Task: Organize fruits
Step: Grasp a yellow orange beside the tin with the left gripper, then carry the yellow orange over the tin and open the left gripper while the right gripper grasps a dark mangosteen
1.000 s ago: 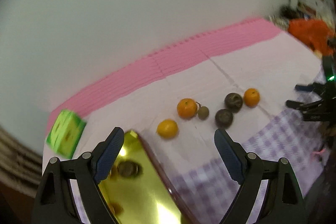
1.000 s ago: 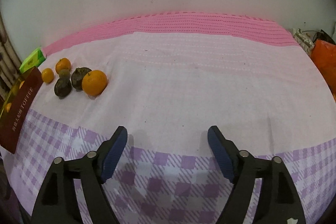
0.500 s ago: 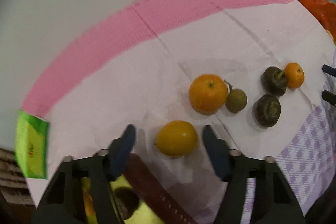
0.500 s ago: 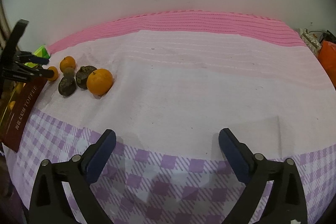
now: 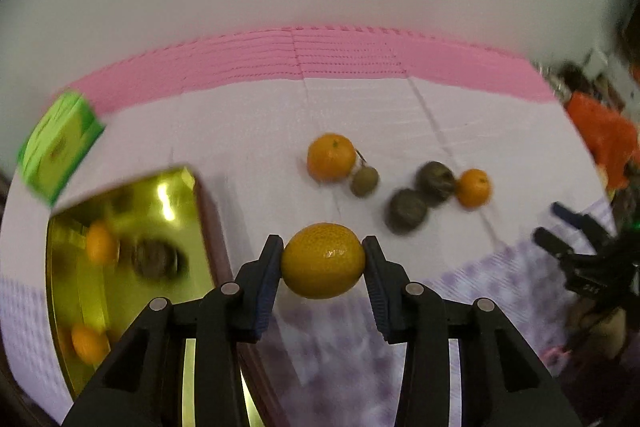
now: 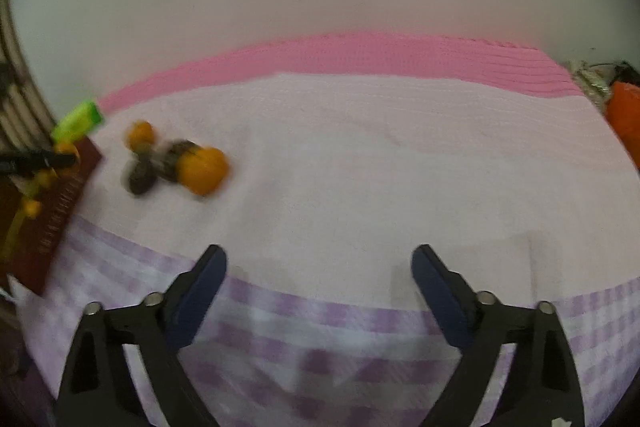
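Note:
My left gripper (image 5: 323, 259) is shut on a yellow-orange mandarin (image 5: 323, 261) and holds it above the cloth, just right of the gold-lined box (image 5: 120, 267). The box holds oranges (image 5: 100, 241) and a dark fruit (image 5: 154, 259). On the cloth beyond lie a larger orange (image 5: 331, 157), a small green-brown fruit (image 5: 364, 181), two dark fruits (image 5: 408, 211) and a small orange (image 5: 474, 188). My right gripper (image 6: 319, 275) is open and empty over the checked cloth; the fruit cluster (image 6: 200, 167) lies to its far left.
A green carton (image 5: 56, 147) lies at the far left by the box. An orange bag (image 5: 600, 135) sits at the right edge of the table. The right gripper shows at the right of the left wrist view (image 5: 576, 255). A pink band runs along the cloth's far edge.
My left gripper closed on the yellow-orange mandarin and lifted it off the cloth, swinging back toward the box. My right gripper shifted slightly and stays open.

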Tool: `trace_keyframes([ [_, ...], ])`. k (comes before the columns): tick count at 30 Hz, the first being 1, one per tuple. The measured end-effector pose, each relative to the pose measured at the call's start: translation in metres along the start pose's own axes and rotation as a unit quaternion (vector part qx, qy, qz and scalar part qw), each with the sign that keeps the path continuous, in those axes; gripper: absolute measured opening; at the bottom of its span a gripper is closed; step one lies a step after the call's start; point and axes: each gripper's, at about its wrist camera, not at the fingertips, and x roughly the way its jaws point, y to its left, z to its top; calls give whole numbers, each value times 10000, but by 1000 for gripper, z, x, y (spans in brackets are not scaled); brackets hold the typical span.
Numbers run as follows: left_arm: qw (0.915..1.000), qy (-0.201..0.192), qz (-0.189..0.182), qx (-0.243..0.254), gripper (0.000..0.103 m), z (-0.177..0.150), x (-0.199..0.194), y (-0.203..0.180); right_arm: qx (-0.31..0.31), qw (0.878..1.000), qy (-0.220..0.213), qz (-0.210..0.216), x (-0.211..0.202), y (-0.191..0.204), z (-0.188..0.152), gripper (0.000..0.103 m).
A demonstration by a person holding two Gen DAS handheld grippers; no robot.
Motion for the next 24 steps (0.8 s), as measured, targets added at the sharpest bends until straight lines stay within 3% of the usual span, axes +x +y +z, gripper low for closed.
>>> trace_keyframes([
  [6,9988,-251,44,-418,41,-31,-41,0,-747,9896,93,1223,8,78,24,67],
  [11,9974,-399,150,-587,41,-46,-67,7,-841,9831,364,1587,47,115,38,57],
  [22,9944,-635,315,-787,41,-60,-93,25,-1005,9866,695,1084,102,136,44,52],
  [24,9941,-627,304,-831,41,-61,-92,27,-1127,9861,747,967,107,136,44,47],
])
